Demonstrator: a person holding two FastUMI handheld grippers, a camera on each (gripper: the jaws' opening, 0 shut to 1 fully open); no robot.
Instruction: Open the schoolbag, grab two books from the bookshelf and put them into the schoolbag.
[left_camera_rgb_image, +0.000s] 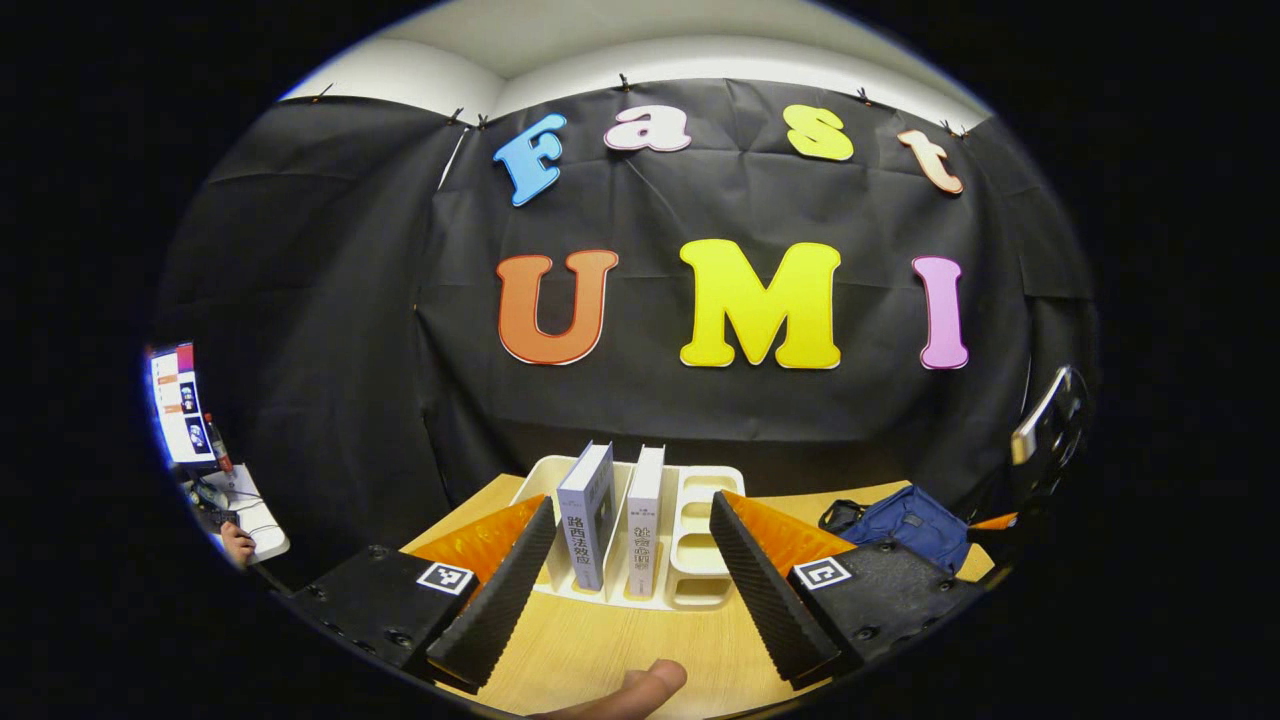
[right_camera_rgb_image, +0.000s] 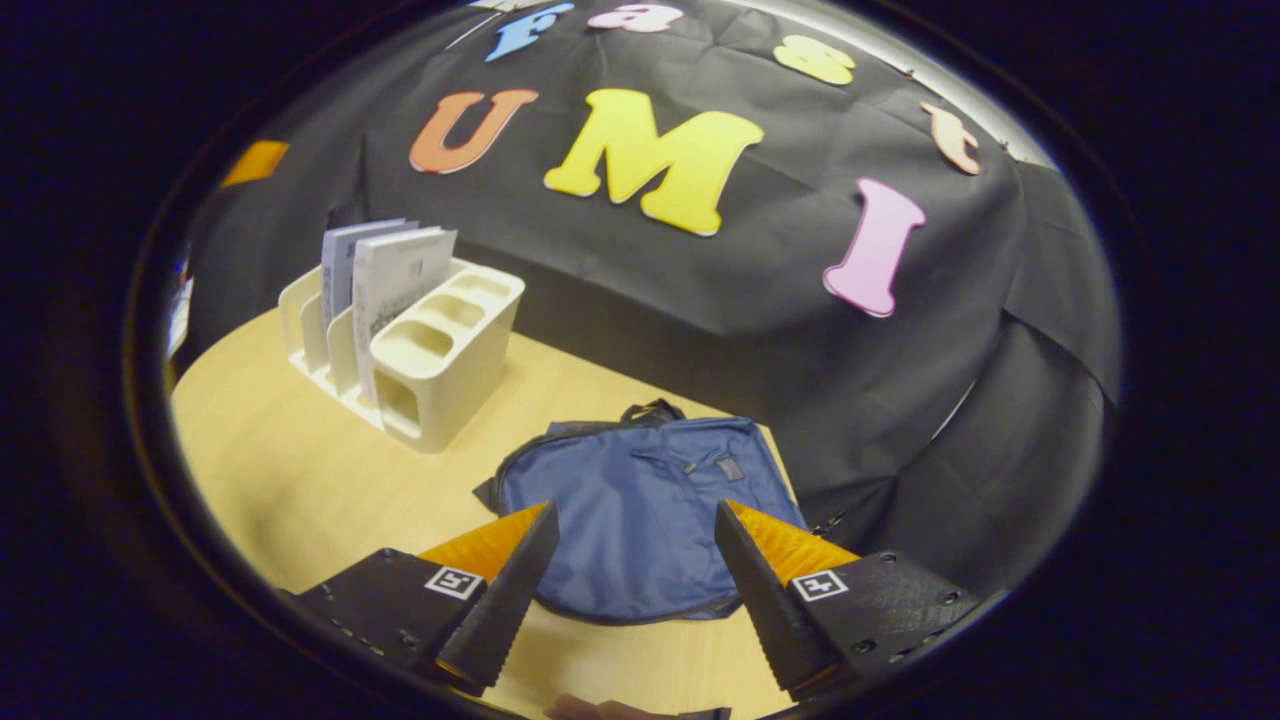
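Observation:
Two books stand upright in a white bookshelf (left_camera_rgb_image: 700, 500) on the wooden table: a grey-spined book (left_camera_rgb_image: 590, 515) and a white-spined book (left_camera_rgb_image: 645, 520). My left gripper (left_camera_rgb_image: 632, 500) is open, pointing at them from a short way off. A blue schoolbag (right_camera_rgb_image: 640, 510) lies flat and closed on the table, also in the left gripper view at the schoolbag (left_camera_rgb_image: 910, 522), right of the shelf. My right gripper (right_camera_rgb_image: 632, 505) hovers open above the bag's near part, nothing between its fingers. The bookshelf (right_camera_rgb_image: 440, 350) with both books (right_camera_rgb_image: 385, 275) stands left of the bag.
The black cloth wall rises right behind the shelf and bag. A screen (left_camera_rgb_image: 178, 402) and a side desk with a person's hand (left_camera_rgb_image: 238, 543) sit far left. A fingertip (left_camera_rgb_image: 640, 690) shows at the bottom. Bare wooden table (right_camera_rgb_image: 290, 470) lies before the shelf.

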